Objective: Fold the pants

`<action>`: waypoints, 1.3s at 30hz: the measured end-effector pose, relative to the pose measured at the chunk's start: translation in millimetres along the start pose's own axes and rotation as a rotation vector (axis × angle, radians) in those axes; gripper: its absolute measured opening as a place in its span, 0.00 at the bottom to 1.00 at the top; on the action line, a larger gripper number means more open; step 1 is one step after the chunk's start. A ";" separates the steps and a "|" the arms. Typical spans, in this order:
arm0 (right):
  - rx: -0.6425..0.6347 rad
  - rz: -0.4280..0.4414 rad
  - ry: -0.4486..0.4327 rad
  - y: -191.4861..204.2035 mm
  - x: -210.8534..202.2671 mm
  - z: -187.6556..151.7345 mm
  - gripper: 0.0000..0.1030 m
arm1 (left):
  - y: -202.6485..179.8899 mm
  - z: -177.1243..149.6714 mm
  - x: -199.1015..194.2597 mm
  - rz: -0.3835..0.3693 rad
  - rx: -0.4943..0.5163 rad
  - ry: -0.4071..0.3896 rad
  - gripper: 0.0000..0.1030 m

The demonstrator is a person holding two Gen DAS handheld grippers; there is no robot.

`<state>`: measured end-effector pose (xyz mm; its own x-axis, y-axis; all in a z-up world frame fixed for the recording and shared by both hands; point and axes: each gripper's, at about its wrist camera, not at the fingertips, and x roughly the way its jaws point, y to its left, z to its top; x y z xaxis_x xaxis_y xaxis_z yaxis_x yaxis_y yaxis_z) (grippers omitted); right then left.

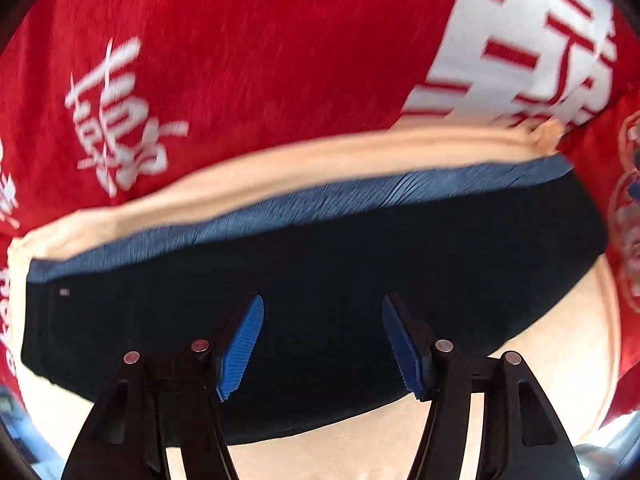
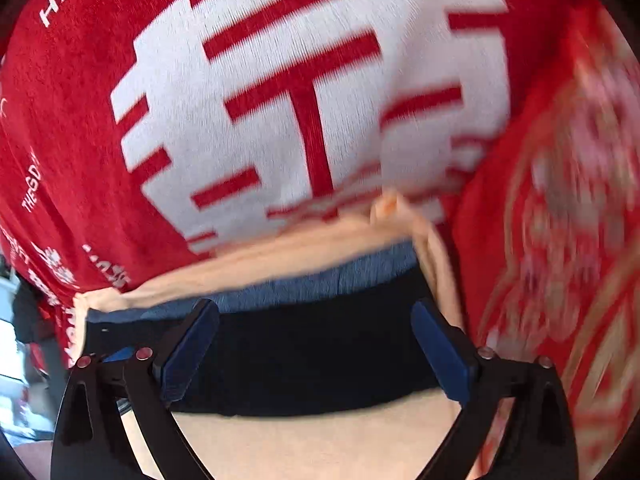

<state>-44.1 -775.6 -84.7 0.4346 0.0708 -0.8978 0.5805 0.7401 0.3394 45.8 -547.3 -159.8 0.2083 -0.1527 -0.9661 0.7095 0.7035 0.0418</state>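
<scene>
The pants point(image 1: 320, 264) are black with a blue ribbed waistband point(image 1: 304, 204), folded into a wide band on a peach garment point(image 1: 280, 164) over a red printed cloth. My left gripper point(image 1: 322, 340) is open, its blue pads point(image 1: 242, 344) hovering just over the black fabric, holding nothing. In the right wrist view the same pants point(image 2: 312, 356) lie between the fingers of my right gripper point(image 2: 316, 348), which is open and close above them. The waistband point(image 2: 320, 280) runs just beyond the fingertips.
A red cloth with large white characters point(image 1: 240, 60) covers the surface around the pants; it fills the right wrist view point(image 2: 300, 100) too. The peach garment point(image 2: 320, 440) sticks out below the pants. Room clutter shows at the far left point(image 2: 20, 360).
</scene>
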 end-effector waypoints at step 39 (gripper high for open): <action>-0.002 0.224 0.287 114.5 104.0 -101.0 0.47 | 231.4 13.1 33.6 0.297 -0.267 0.071 0.82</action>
<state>-1.9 -615.9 -167.6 0.3394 0.4157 -0.8438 0.4918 0.6862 0.5359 225.8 -398.7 -179.3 0.3241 0.1265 -0.9375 0.4237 0.8667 0.2634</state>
